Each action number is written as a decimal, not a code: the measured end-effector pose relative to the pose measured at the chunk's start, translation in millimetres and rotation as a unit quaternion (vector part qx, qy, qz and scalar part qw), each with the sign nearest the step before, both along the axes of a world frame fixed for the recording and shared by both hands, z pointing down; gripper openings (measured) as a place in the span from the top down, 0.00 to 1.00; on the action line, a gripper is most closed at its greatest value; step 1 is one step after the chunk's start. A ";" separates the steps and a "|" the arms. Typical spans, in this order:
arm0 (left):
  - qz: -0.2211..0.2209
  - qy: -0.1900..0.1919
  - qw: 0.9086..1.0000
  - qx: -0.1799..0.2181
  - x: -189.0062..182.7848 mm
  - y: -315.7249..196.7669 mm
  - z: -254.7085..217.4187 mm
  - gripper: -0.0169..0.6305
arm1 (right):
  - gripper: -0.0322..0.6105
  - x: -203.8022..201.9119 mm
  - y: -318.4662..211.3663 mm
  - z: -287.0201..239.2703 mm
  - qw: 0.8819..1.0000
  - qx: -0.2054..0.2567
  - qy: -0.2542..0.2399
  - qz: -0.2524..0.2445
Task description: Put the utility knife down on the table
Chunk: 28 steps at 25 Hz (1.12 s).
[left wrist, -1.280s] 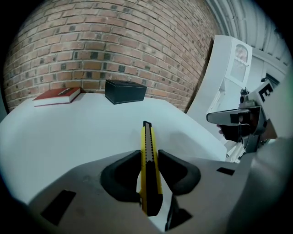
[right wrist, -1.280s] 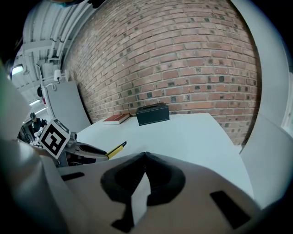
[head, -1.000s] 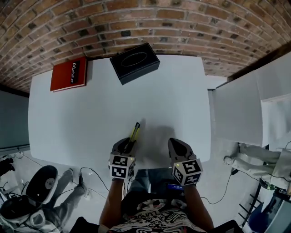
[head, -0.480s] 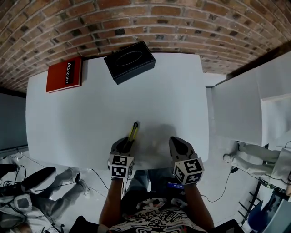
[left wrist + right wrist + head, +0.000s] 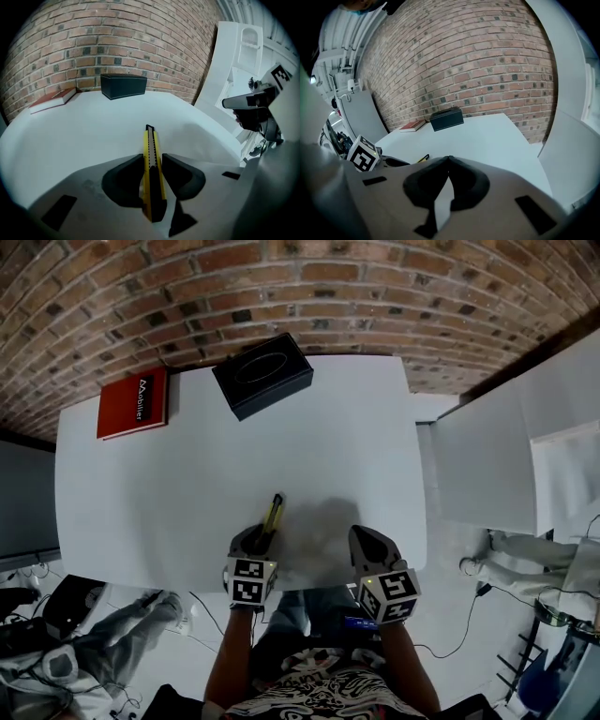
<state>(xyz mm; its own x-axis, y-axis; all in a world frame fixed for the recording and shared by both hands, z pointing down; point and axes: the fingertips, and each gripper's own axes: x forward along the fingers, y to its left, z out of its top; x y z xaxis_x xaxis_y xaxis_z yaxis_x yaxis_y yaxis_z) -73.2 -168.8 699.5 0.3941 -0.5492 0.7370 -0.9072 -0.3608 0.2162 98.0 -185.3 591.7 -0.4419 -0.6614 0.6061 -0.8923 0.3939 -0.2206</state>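
Nearest to me, my left claw (image 5: 151, 157) is clamped on the utility knife (image 5: 150, 143); both pads press the yellow-and-black body, and its tip points away toward the far side. My right claw (image 5: 448, 160) carries nothing; its jaws are drawn together, tips meeting, and it sits to the right of the left one, apart from the knife.

In the head view both claws stand at the near edge of the desk (image 5: 178, 474); the knife (image 5: 274, 511) reaches out over the white surface from the left claw (image 5: 262, 538), with the right claw (image 5: 371, 542) level beside it. I cannot tell whether the knife's underside touches the desk or sits just above it.

Farther off, a black box (image 5: 262, 374) and a red book (image 5: 133, 401) lie along the far edge, well apart from the knife; a brick wall (image 5: 309, 287) stands beyond.

Finding: the knife is positioned over open desk, but release is outstanding; in my judgement, what remains is to settle it flat, part the left jaws, and draw back.
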 end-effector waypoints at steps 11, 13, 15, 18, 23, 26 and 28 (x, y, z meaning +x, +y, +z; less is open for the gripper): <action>-0.024 0.014 0.996 0.082 -15.4 -13.1 -52.8 0.76 | 0.95 -5.5 11.2 -31.5 0.999 0.036 0.002 0.004; -0.029 0.019 0.995 0.094 -18.0 -13.8 -63.7 0.76 | 0.95 -9.4 14.0 -37.8 0.999 0.044 0.000 0.004; -0.033 0.025 0.994 0.105 -19.5 -13.3 -75.8 0.76 | 0.95 -13.7 16.1 -45.4 0.999 0.054 -0.002 0.002; -0.034 0.038 0.991 0.120 -20.4 -11.9 -96.3 0.76 | 0.95 -20.2 18.5 -58.6 0.998 0.069 -0.004 0.000; -0.037 0.048 0.987 0.151 -26.6 -10.2 -127.0 0.80 | 0.95 -32.0 21.3 -77.0 0.995 0.096 -0.005 -0.007; -0.038 0.049 0.984 0.168 -31.5 -5.6 -143.1 0.84 | 0.95 -38.1 26.2 -87.6 0.994 0.112 -0.006 -0.009; -0.039 0.034 0.981 0.187 -37.9 -2.8 -156.9 0.87 | 0.95 -43.3 29.6 -95.0 0.992 0.122 -0.008 -0.010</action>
<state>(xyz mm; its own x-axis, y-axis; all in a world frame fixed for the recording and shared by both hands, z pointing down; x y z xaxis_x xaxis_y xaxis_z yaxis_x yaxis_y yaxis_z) -111.1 -171.6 542.6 0.3807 -0.8071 0.4514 -0.9236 -0.3563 0.1418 54.7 -155.8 496.7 -0.4655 -0.7780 0.4219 -0.8805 0.4554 -0.1317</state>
